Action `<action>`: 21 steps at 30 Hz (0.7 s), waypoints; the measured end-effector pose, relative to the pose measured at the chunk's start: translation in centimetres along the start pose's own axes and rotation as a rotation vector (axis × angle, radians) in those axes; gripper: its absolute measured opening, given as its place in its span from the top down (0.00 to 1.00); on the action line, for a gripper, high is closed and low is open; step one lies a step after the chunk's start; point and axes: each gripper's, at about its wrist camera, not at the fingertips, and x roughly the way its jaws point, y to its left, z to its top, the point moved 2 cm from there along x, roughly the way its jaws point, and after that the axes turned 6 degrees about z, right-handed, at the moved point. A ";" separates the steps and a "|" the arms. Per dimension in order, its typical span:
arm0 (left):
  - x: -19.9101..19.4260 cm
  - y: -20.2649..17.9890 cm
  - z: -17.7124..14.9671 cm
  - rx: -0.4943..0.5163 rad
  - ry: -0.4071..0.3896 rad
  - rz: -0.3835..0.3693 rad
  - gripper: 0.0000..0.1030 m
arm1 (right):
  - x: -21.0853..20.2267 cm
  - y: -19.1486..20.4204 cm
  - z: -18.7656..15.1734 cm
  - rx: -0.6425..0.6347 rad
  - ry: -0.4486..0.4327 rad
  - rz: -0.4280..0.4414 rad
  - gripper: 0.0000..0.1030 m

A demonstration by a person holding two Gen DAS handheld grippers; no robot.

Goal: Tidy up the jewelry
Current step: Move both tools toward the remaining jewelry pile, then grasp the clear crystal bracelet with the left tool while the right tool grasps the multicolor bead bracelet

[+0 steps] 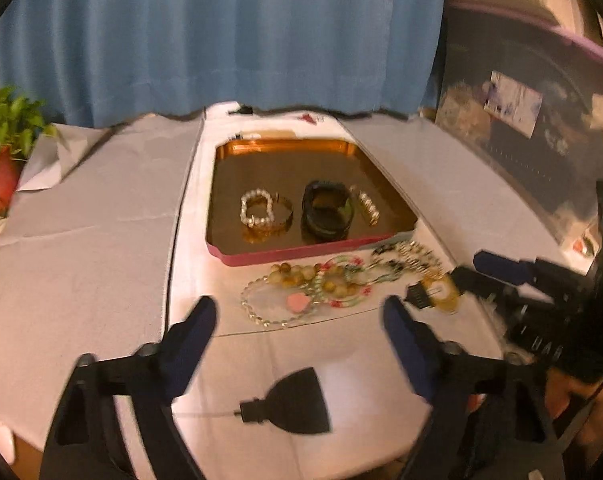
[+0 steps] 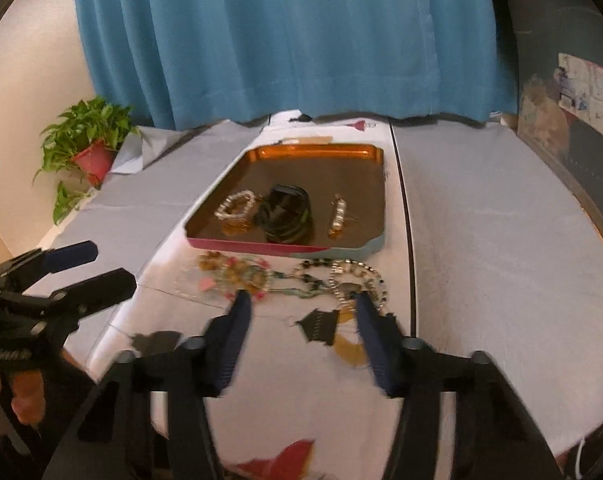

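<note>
- The left gripper (image 1: 299,312) hangs nearest, jaws released and apart, nothing between them but bare cloth (image 1: 101,264).
- The right gripper (image 2: 301,304) is beside it, jaws also apart and gripping nothing; its tips hover just short of the loose jewelry.
- A black fan-shaped print (image 1: 297,404) shows on the cloth below the left gripper.
- On the bench, just in front of the tray, lies a tangle of loose jewelry (image 1: 341,280): a clear bead bracelet (image 1: 261,308) with a pink heart charm (image 1: 298,302), amber beads (image 1: 297,272), green-and-pink strands and a dark beaded chain (image 2: 341,276).
- A yellowish pendant with a black comb-like piece (image 1: 437,294) lies at the right end of the pile.
- Beyond it sits the tray (image 1: 261,258), pink-edged with a coppery inside.
- In the tray are 3 groups: a pearl bracelet (image 1: 256,208) touching a gold bangle (image 1: 283,212), a stack of black bangles (image 1: 327,210) in the middle, and a small pearl piece (image 1: 367,206) to the right.
- A potted plant (image 2: 89,140) stands at the far left.
- A blue curtain (image 2: 293,40) hangs behind the bench.
</note>
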 end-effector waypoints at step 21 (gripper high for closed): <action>8.2 2.6 -1.0 0.082 0.042 0.024 0.93 | 10.5 1.2 1.1 -0.120 0.128 0.181 0.93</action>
